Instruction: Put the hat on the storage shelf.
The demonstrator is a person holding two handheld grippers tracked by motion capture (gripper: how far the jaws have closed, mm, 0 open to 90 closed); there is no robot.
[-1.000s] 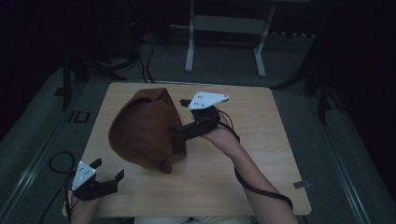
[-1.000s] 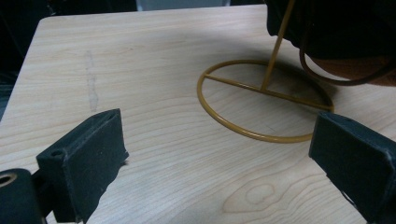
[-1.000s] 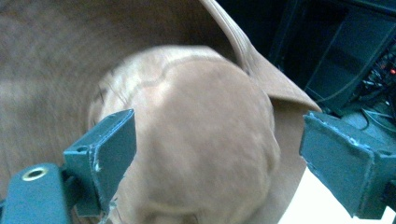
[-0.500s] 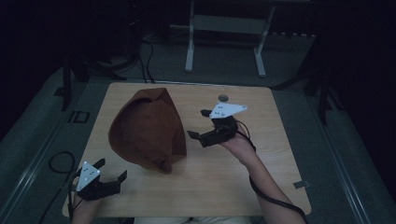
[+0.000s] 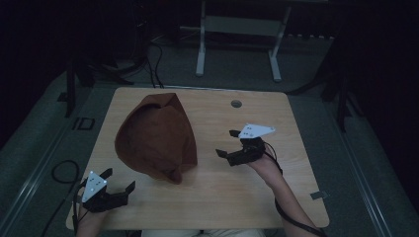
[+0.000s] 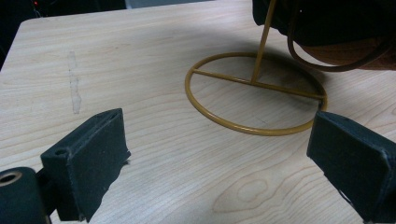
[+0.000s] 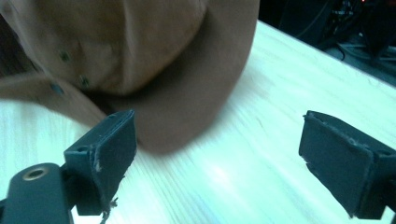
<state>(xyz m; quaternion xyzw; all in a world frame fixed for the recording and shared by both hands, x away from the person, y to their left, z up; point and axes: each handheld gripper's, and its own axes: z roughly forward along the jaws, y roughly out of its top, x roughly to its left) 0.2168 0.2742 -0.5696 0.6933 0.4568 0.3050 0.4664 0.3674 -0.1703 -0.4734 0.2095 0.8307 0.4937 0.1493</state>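
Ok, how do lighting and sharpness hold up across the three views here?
High view: dim, with the surroundings near black, though the brown hat and table stay readable. Left gripper view: evenly lit and sharp on the yellow wire stand. Right gripper view: smeared, hat soft, pale glare on the wood between the right tongs.

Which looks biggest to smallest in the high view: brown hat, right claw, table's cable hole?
1. brown hat, by far the largest, covering much of the table's left half.
2. right claw, open, beside the hat's right edge.
3. cable hole, a small round grommet near the far edge.
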